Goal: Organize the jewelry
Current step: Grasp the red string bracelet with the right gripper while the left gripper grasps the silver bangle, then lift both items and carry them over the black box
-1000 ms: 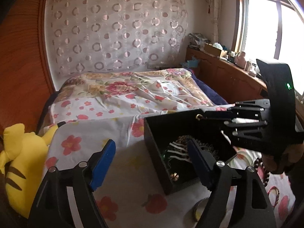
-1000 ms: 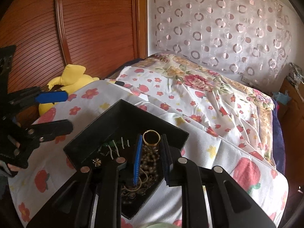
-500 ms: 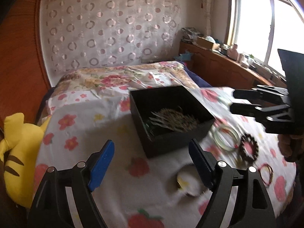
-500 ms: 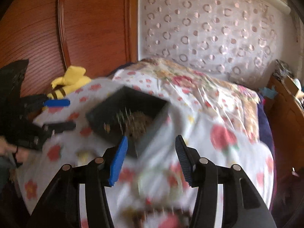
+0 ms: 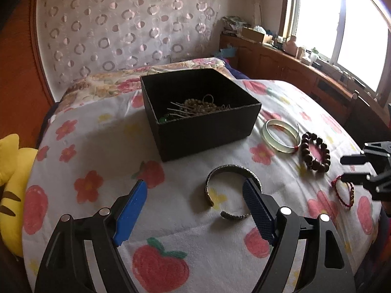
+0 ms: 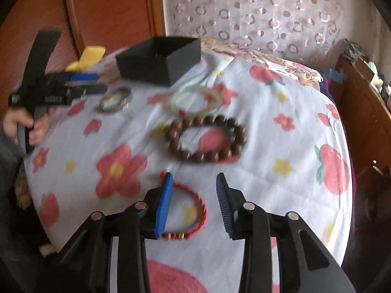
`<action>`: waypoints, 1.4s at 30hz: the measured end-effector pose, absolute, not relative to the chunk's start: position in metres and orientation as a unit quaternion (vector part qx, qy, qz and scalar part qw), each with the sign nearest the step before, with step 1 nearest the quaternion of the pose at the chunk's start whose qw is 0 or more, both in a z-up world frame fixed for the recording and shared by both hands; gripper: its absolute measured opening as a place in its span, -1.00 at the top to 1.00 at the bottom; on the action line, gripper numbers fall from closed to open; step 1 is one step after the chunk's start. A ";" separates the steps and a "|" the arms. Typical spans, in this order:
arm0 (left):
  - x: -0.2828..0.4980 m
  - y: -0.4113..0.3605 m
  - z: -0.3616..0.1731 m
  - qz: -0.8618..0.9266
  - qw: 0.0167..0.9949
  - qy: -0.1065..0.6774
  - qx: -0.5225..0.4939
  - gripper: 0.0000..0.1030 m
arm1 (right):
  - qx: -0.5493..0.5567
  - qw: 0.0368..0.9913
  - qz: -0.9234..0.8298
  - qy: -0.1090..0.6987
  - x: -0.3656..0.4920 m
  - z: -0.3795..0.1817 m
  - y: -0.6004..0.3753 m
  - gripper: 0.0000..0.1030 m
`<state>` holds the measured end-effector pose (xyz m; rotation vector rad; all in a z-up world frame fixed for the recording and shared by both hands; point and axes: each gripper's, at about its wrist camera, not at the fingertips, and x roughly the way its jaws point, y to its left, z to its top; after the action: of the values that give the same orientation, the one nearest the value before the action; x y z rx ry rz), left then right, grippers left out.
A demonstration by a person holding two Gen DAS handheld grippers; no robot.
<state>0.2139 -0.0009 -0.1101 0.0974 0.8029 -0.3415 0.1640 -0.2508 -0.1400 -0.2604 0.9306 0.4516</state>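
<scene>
A bright window (image 5: 347,31) fills the upper right of the left view. Under it runs a wooden cabinet (image 5: 288,70). A curtain (image 5: 127,26) with circles covers the wall at the top centre.

Square black cardboard box (image 5: 202,112); white bedsheet (image 5: 171,219) printed with red flowers and strawberries; yellow black-striped plush toy (image 5: 12,190) at left edge.

Yellow plush toy (image 5: 9,183) beside floral bedsheet (image 5: 97,134), window (image 5: 342,24) behind.
</scene>
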 end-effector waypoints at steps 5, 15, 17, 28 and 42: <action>0.215 -0.003 -0.112 -0.169 0.903 0.393 0.050 -0.50 | -0.124 0.852 0.214 0.461 0.157 -0.143 -0.258 0.58; 0.224 -0.005 -0.120 -0.179 0.892 0.412 0.047 -0.50 | -0.149 0.861 0.228 0.430 0.152 -0.123 -0.252 0.95; 0.226 -0.006 -0.118 -0.182 0.892 0.411 0.047 -0.43 | -0.151 0.866 0.228 0.419 0.156 -0.114 -0.251 0.95; 0.236 -0.019 -0.125 -0.199 0.880 0.426 0.062 0.51 | -0.156 0.893 0.233 0.352 0.192 -0.061 -0.239 0.95; 0.231 -0.019 -0.096 -0.204 0.902 0.376 0.059 0.93 | -0.158 0.901 0.276 0.296 0.254 -0.019 -0.181 0.95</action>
<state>0.2314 -0.0192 -0.0955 0.1227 0.7785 -0.4219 0.2537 -0.1810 -0.0185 -0.3276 0.6115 0.5715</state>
